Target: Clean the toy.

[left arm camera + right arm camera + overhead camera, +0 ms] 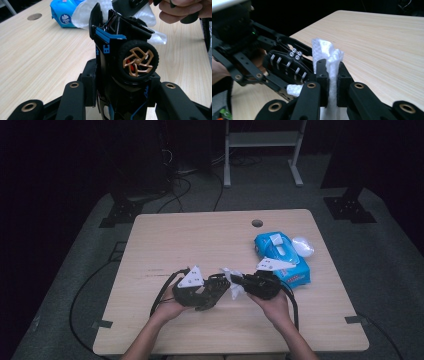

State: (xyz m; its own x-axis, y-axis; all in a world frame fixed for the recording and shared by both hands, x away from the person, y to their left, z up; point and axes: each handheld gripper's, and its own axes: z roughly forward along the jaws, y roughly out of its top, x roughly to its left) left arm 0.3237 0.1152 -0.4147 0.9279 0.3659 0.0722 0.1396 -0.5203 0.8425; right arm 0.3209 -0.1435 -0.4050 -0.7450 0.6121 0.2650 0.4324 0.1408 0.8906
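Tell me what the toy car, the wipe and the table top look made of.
Toy car: glossy black body with blue trim, painted metal or hard plastic, hard to say which; its tyre looks like matte rubber around a bronze-coloured rim. Wipe: thin white non-woven cloth, dimpled and crumpled. Table top: pale wood-grain surface, smooth and matte, probably laminate rather than solid wood.

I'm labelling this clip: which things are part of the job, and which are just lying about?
In use: toy car, clamped in left hand-held gripper; white wipe, pinched in right hand-held gripper.
Lying about: blue wipes pack, white lid-like piece, table.
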